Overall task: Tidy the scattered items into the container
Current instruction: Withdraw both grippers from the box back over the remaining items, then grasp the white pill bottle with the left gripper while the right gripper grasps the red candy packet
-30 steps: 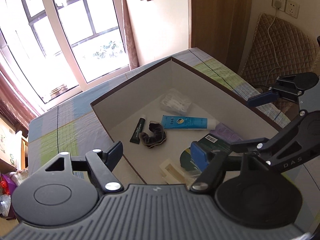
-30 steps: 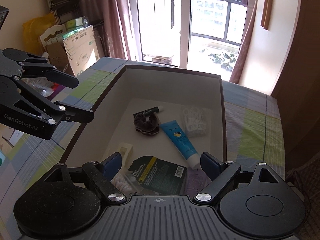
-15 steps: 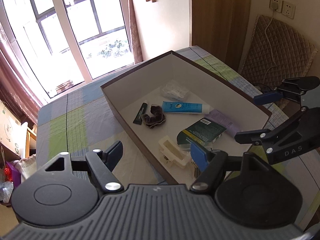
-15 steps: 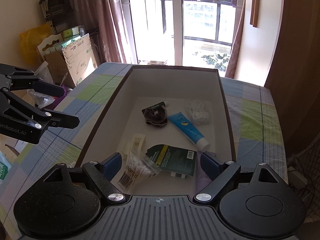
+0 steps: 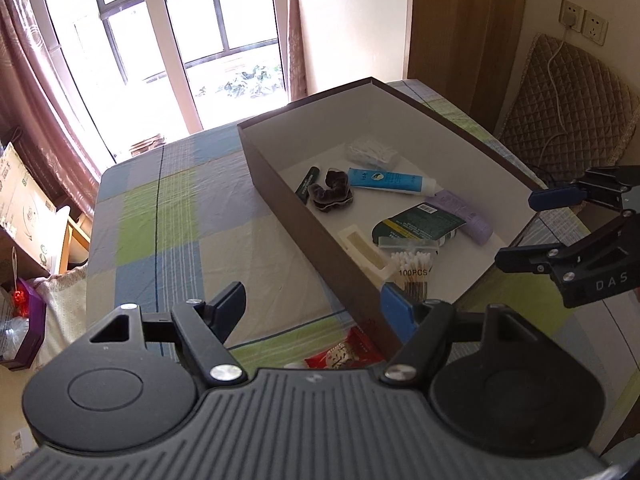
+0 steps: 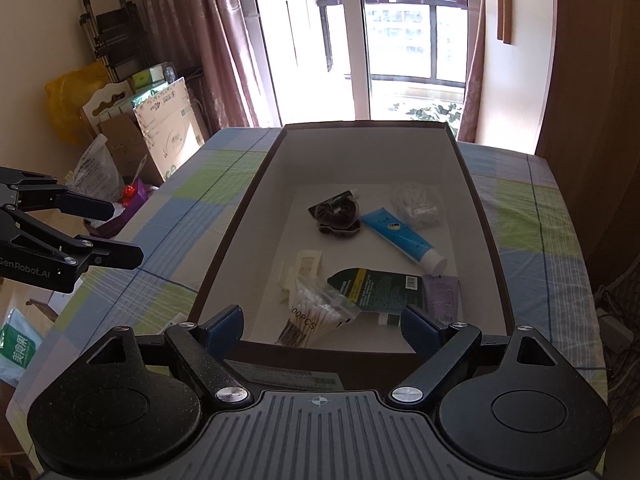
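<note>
The brown box [image 5: 316, 236] with a white inside holds a blue tube [image 5: 386, 181], a dark scrunchie [image 5: 332, 194], a green packet [image 5: 420, 226], a purple sachet [image 5: 460, 216], a cream case [image 5: 364, 248] and a bag of cotton swabs [image 5: 414, 262]. A red snack packet [image 5: 344, 356] lies on the cloth outside the box, just below my left gripper [image 5: 312, 304], which is open and empty. My right gripper [image 6: 322, 322] hovers open over the box's [image 6: 240, 216] near edge, holding nothing. A flat printed packet [image 6: 284, 376] lies outside under it.
The box sits on a checked cloth [image 5: 168, 216] over a table. Cardboard boxes [image 6: 168, 136] and bags stand off the table's left side, with a window behind. A quilted chair back [image 5: 560, 108] is at the right. Each gripper shows in the other's view, left [image 6: 120, 232] and right [image 5: 520, 229].
Both grippers have drawn back and up from the box, so more of the table shows. The red packet has come into the left wrist view. Both stay open.
</note>
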The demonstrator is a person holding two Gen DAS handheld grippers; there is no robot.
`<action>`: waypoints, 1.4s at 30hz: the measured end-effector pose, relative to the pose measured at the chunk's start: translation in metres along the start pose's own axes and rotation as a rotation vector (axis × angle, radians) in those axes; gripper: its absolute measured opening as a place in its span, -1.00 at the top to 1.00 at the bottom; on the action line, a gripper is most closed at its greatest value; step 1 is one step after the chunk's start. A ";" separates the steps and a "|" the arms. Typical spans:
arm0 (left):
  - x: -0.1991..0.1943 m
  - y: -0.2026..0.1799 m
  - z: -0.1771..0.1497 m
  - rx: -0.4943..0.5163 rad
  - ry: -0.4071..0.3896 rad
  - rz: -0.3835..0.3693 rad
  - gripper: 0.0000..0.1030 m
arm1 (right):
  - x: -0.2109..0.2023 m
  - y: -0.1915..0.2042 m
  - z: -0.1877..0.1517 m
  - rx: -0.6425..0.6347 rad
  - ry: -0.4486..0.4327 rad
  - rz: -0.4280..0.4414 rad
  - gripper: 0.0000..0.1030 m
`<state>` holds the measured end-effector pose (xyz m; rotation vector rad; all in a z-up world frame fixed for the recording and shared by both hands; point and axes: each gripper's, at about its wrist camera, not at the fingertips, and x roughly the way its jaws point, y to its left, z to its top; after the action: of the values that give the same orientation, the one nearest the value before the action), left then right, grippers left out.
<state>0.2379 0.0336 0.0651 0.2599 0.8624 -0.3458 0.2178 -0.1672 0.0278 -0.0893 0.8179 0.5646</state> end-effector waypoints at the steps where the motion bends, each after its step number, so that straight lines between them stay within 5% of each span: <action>1: -0.001 0.002 -0.004 -0.009 0.003 0.006 -0.38 | 0.000 0.000 -0.002 0.000 0.002 0.006 -0.77; 12: -0.005 0.021 -0.062 -0.131 0.070 0.108 -0.11 | 0.000 -0.001 -0.022 -0.005 0.019 0.074 -0.77; 17: 0.007 0.015 -0.082 -0.064 0.103 0.097 0.09 | 0.001 -0.006 -0.036 0.071 0.017 0.063 -0.77; 29: 0.075 0.039 -0.087 0.062 0.166 -0.159 0.46 | 0.005 0.017 -0.094 0.490 0.061 -0.117 -0.77; 36: 0.115 0.051 -0.086 0.086 0.224 -0.253 0.49 | 0.005 0.040 -0.107 0.655 0.060 -0.201 -0.77; 42: 0.135 0.056 -0.086 0.095 0.236 -0.293 0.56 | 0.017 0.057 -0.107 0.776 0.055 -0.172 -0.76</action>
<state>0.2821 0.0897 -0.0885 0.2662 1.1222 -0.6392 0.1271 -0.1422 -0.0498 0.5332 1.0236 0.0562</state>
